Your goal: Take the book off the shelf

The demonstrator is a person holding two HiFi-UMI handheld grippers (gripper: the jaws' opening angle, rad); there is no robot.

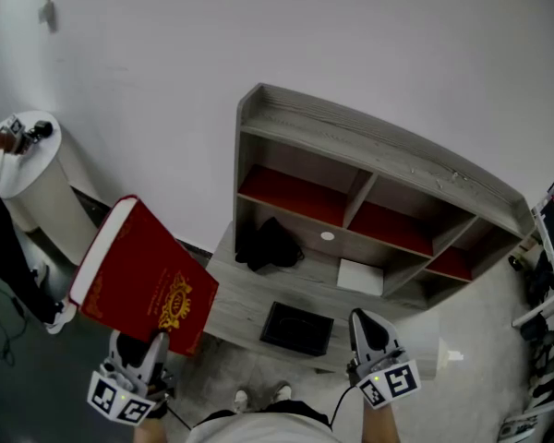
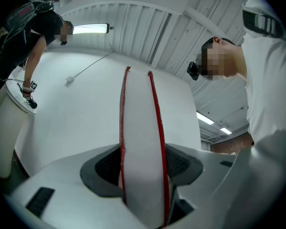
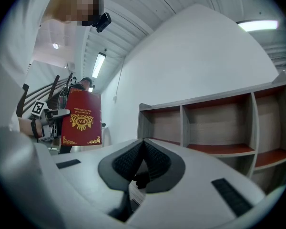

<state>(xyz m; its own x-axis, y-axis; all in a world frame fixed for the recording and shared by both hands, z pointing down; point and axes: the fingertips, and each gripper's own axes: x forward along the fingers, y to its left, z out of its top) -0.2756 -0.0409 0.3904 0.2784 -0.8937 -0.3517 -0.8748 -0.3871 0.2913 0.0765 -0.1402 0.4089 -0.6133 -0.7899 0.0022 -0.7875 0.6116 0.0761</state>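
Basically, left gripper point(image 2: 143, 173) is clenched on the red hardcover book with the gold emblem point(image 1: 144, 282). In the left gripper view both dark ribbed pads press the covers, with the white page block running up between them. The grip sits at the book's lower edge, so most of the book stands above the jaws, tilted up and leaning left. Probably a low-edge grip because that was the part that could be reached on the shelf. It leaves the book top-heavy, so slip or swing is the risk.

Right gripper point(image 3: 143, 149) is closed with the jaw tips meeting and nothing between them. It points level at the shelf and looks idle, likely just kept clear.

The book is off the grey wooden shelf unit with red-lined compartments point(image 1: 379, 146). It hangs in the air well left of the unit, in front of the white wall point(image 1: 258, 35), touching nothing but the jaws. Judged from that, removal is done and only setting the book down or holding it remains.

On the shelf there is a black crumpled thing point(image 1: 270, 244) in the lower bay, with a flat white piece point(image 1: 360, 277) near it. A black shallow tray point(image 1: 297, 328) sits on the front ledge. At far left is a white round pedestal point(image 1: 37, 187), and a second person's hand is at its top.
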